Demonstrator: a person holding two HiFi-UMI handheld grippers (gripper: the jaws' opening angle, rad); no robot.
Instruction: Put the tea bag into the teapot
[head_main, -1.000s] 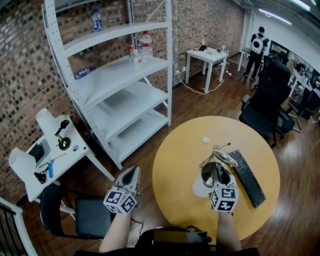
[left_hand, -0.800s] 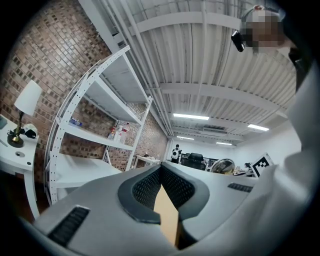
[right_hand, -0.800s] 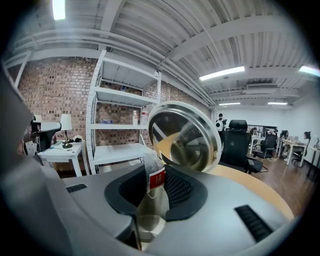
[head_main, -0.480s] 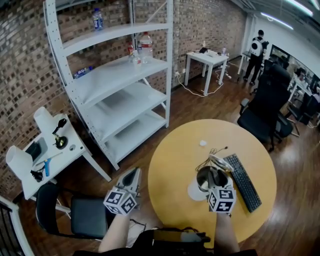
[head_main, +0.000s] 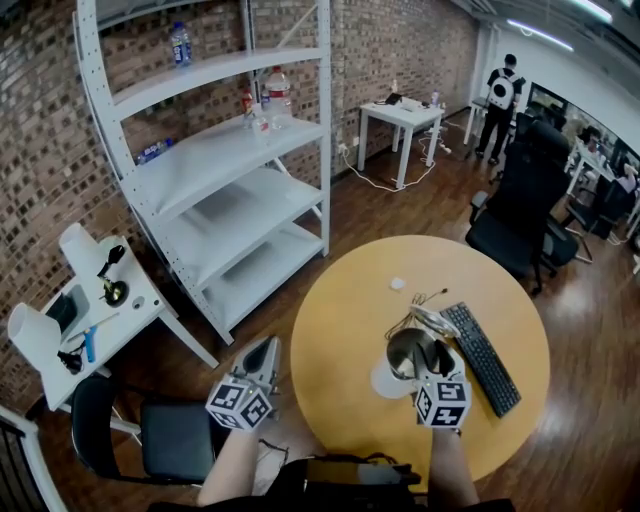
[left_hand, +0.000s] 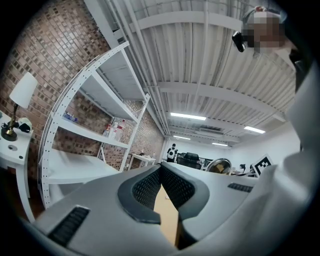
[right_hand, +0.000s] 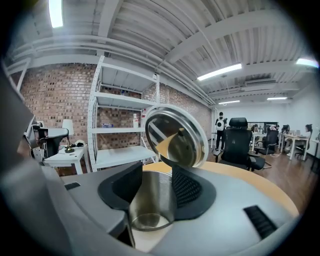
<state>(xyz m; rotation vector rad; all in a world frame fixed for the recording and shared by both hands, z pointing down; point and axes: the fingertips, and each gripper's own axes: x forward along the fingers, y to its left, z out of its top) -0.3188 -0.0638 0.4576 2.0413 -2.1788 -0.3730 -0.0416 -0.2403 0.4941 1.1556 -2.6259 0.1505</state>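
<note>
A steel teapot (head_main: 406, 352) stands on the round yellow table (head_main: 340, 330), its hinged lid (right_hand: 175, 135) tipped up and back. My right gripper (head_main: 430, 365) hangs just on the near side of the pot's mouth. In the right gripper view the open pot (right_hand: 152, 200) shows between the pads (right_hand: 189, 187); the jaws are opening and nothing is pressed between them. I see no tea bag clearly. My left gripper (head_main: 262, 352) is held off the table's left edge, with its jaws (left_hand: 160, 170) together and nothing in them.
A black keyboard (head_main: 480, 358) lies right of the teapot, with thin cables (head_main: 425, 300) behind it. A small white thing (head_main: 397, 283) sits farther back on the table. A black chair (head_main: 175, 450) stands under my left gripper, and white shelving (head_main: 230, 150) stands behind.
The head view has drifted, so the table and teapot sit a little further left. Both grippers hold nearly the same places.
</note>
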